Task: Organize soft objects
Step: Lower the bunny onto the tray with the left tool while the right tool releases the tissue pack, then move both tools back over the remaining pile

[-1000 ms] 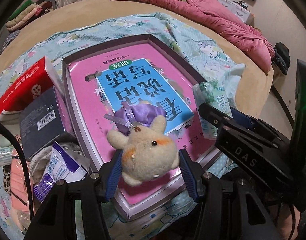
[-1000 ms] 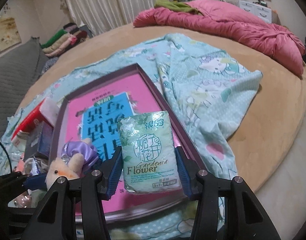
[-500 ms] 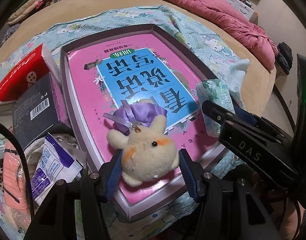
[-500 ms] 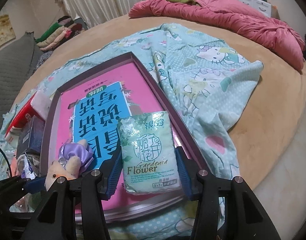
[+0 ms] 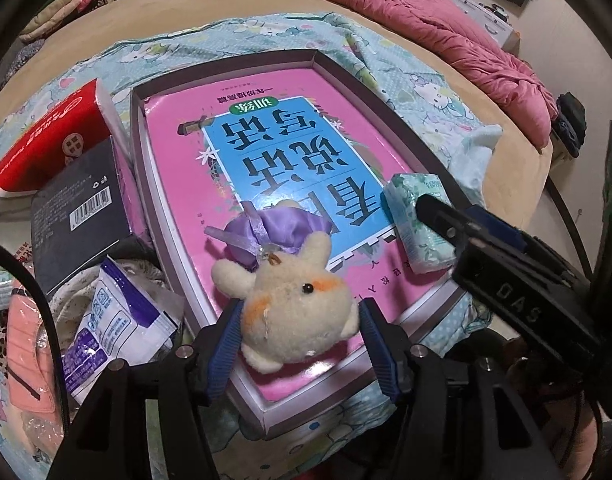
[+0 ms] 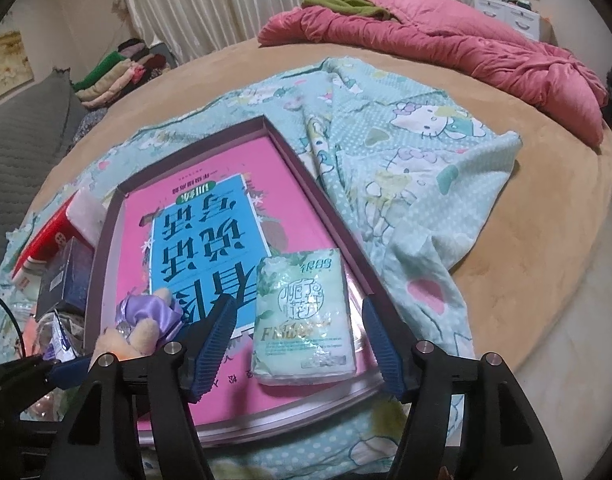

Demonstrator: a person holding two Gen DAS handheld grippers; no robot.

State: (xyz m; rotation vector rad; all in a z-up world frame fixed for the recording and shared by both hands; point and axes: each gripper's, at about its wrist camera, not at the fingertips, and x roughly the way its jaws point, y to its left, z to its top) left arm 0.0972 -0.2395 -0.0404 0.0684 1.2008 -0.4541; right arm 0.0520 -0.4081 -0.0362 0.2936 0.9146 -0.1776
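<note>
Reaching in low over the near edge of the tray [image 5: 390, 94], the left gripper [image 5: 300, 346] is clamped on the plush bunny [image 5: 298, 316], blue pads pressed against both sides of its cream head while its purple satin skirt [image 5: 274, 232] drapes onto the pink book [image 5: 178, 168] lying in the tray. Over on the right, the right gripper [image 6: 302, 340] hangs spread wide, pads clear on both sides of the tissue pack [image 6: 304, 316], which now lies flat on the book by the tray's right wall. A second ago that pack was pinched between those pads, and now it's been let go; the left side has kept its squeeze on the bunny throughout, and both tools have pushed a bit further over the tray. Writing: the pack's green print reads partly "Fl..." under a round emblem with Chinese characters, blurred here; the book carries big upside-down Chinese characters on a blue panel. From the left wrist view the right gripper's black body shows "DAS" in raised letters. Left of the tray sit a red box [image 5: 54, 136], a dark box [image 5: 80, 216] with a barcode label, and a white-and-purple packet [image 5: 114, 320]. All of it rests on a turquoise cartoon-cat sheet [image 6: 418, 160] spread over the tan bed [image 6: 546, 216], with a pink quilt [image 6: 466, 44] heaped at the far side.
</note>
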